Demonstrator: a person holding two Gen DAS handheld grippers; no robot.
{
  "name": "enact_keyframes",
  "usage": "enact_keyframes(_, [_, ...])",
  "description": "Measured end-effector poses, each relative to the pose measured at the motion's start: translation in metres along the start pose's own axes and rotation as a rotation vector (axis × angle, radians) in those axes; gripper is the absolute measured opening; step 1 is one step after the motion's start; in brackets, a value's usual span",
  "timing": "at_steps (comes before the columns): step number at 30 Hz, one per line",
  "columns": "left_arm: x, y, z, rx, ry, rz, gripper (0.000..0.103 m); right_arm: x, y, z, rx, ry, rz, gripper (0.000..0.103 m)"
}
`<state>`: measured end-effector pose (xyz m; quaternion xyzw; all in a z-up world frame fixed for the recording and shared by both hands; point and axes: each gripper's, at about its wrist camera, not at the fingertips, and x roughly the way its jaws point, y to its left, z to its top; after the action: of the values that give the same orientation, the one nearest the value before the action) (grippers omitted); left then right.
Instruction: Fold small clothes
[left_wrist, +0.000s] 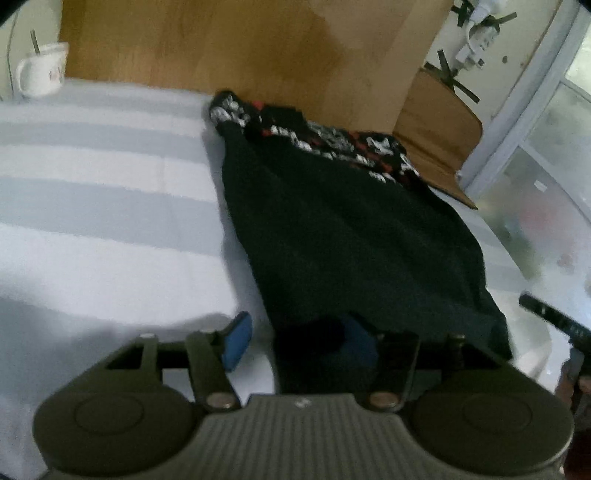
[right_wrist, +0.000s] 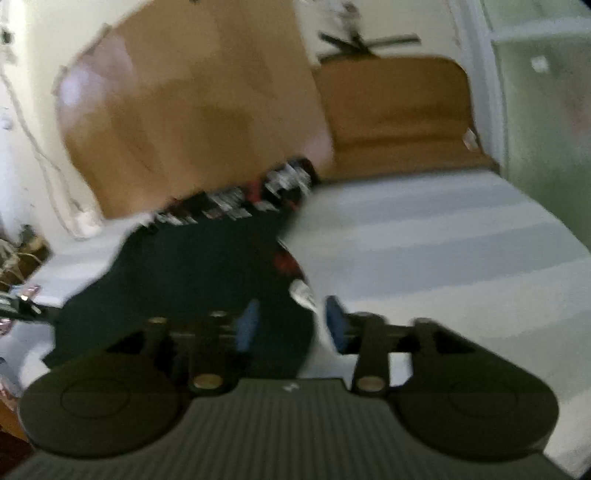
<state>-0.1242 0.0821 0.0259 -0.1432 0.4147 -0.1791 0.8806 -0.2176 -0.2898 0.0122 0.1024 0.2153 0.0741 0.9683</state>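
Observation:
A small dark garment (left_wrist: 351, 229) with a black, white and red patterned band at its far end lies stretched on a grey and white striped cloth (left_wrist: 103, 192). My left gripper (left_wrist: 295, 339) is open at the garment's near left corner; the cloth drapes over its right blue pad, the left pad (left_wrist: 236, 339) is bare. In the blurred right wrist view the same garment (right_wrist: 192, 273) lies left of centre. My right gripper (right_wrist: 291, 325) is open at its near right corner, one pad over the fabric, the other (right_wrist: 336, 321) beside it.
A white mug (left_wrist: 42, 68) stands at the far left of the cloth. A wooden board (left_wrist: 229, 48) leans against the wall behind, with a lower brown panel (left_wrist: 436, 125) to its right. Cables and a window frame (left_wrist: 524, 110) are at the right.

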Motion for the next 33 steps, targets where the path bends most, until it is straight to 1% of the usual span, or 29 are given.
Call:
enact_keyframes(2, [0.008, -0.003, -0.004, 0.008, 0.019, -0.014, 0.059, 0.012, 0.008, 0.002, -0.042, 0.009, 0.003, 0.051])
enact_keyframes(3, [0.009, -0.007, -0.006, 0.023, 0.008, -0.011, 0.062, 0.021, 0.009, 0.003, -0.046, 0.018, 0.007, 0.051])
enact_keyframes(5, [0.011, -0.017, -0.011, 0.046, -0.001, -0.012, 0.061, 0.044, 0.011, 0.001, -0.057, 0.047, 0.014, 0.051])
enact_keyframes(6, [0.013, -0.020, -0.013, 0.059, -0.011, -0.009, 0.051, 0.053, 0.012, -0.003, -0.059, 0.077, 0.011, 0.046])
enact_keyframes(7, [0.015, -0.024, -0.015, 0.078, -0.021, -0.001, 0.019, 0.066, 0.010, -0.005, -0.046, 0.123, 0.018, 0.029])
enact_keyframes(8, [0.019, -0.024, -0.015, 0.086, -0.008, 0.005, 0.015, 0.074, 0.008, -0.006, -0.003, 0.158, 0.041, 0.011])
enact_keyframes(9, [0.018, -0.023, -0.013, 0.078, -0.010, 0.003, 0.014, 0.074, 0.006, -0.001, 0.058, 0.155, 0.078, 0.010])
enact_keyframes(10, [0.013, -0.023, -0.011, 0.083, -0.007, 0.008, 0.013, 0.067, 0.004, 0.006, 0.120, 0.143, 0.145, 0.010])
enact_keyframes(11, [0.002, -0.023, -0.008, 0.099, -0.025, 0.016, 0.013, 0.052, 0.007, 0.014, 0.177, 0.100, 0.212, 0.009])
enact_keyframes(12, [-0.013, -0.021, -0.004, 0.107, -0.047, 0.013, 0.012, 0.035, 0.006, 0.024, 0.231, 0.045, 0.278, 0.007])
enact_keyframes(13, [-0.030, -0.018, 0.001, 0.099, -0.060, -0.010, 0.012, 0.020, 0.004, 0.034, 0.269, -0.003, 0.329, 0.006])
enact_keyframes(14, [-0.048, -0.015, 0.006, 0.091, -0.077, -0.026, 0.010, 0.006, 0.000, 0.041, 0.295, -0.040, 0.355, 0.006])
enact_keyframes(15, [-0.064, -0.013, 0.009, 0.092, -0.099, -0.022, 0.009, -0.004, -0.004, 0.045, 0.312, -0.063, 0.364, 0.006])
enact_keyframes(16, [-0.077, -0.012, 0.012, 0.093, -0.117, -0.017, 0.009, -0.010, -0.008, 0.046, 0.323, -0.066, 0.361, 0.006])
enact_keyframes(17, [-0.085, -0.011, 0.013, 0.088, -0.120, -0.022, 0.010, -0.012, -0.011, 0.042, 0.324, -0.055, 0.340, 0.006])
enact_keyframes(19, [-0.084, -0.012, 0.010, 0.085, -0.086, -0.031, 0.010, -0.005, -0.016, 0.023, 0.325, 0.008, 0.270, 0.006])
enact_keyframes(21, [-0.066, -0.016, -0.001, 0.109, -0.035, 0.001, 0.011, 0.006, -0.026, -0.002, 0.341, 0.084, 0.203, 0.006])
enact_keyframes(23, [-0.043, -0.013, -0.011, 0.093, 0.038, 0.035, 0.015, 0.014, -0.025, -0.022, 0.286, 0.136, 0.089, 0.006])
enact_keyframes(24, [-0.035, -0.010, -0.015, 0.087, 0.063, 0.051, 0.016, 0.015, -0.024, -0.030, 0.269, 0.159, 0.045, 0.011])
enact_keyframes(25, [-0.030, -0.007, -0.017, 0.080, 0.080, 0.072, 0.024, 0.012, -0.031, -0.033, 0.297, 0.174, 0.066, 0.011])
enact_keyframes(26, [-0.029, -0.004, -0.019, 0.066, 0.085, 0.080, 0.029, 0.007, -0.036, -0.035, 0.353, 0.178, 0.134, 0.012])
enact_keyframes(27, [-0.032, -0.001, -0.020, 0.051, 0.076, 0.072, 0.041, 0.001, -0.040, -0.035, 0.381, 0.168, 0.195, 0.018])
enact_keyframes(28, [-0.037, 0.003, -0.019, 0.037, 0.061, 0.057, 0.048, -0.006, -0.040, -0.034, 0.376, 0.155, 0.233, 0.022])
enact_keyframes(29, [-0.042, 0.005, -0.019, 0.026, 0.045, 0.042, 0.050, -0.010, -0.038, -0.031, 0.359, 0.152, 0.253, 0.038])
enact_keyframes(30, [-0.046, 0.007, -0.018, 0.020, 0.035, 0.032, 0.053, -0.014, -0.035, -0.031, 0.345, 0.158, 0.269, 0.047])
enact_keyframes(31, [-0.048, 0.008, -0.020, 0.014, 0.031, 0.024, 0.055, -0.012, -0.033, -0.033, 0.344, 0.172, 0.285, 0.047])
enact_keyframes(33, [-0.045, 0.009, -0.021, 0.004, 0.050, 0.005, 0.056, -0.004, -0.029, -0.038, 0.352, 0.220, 0.320, 0.047])
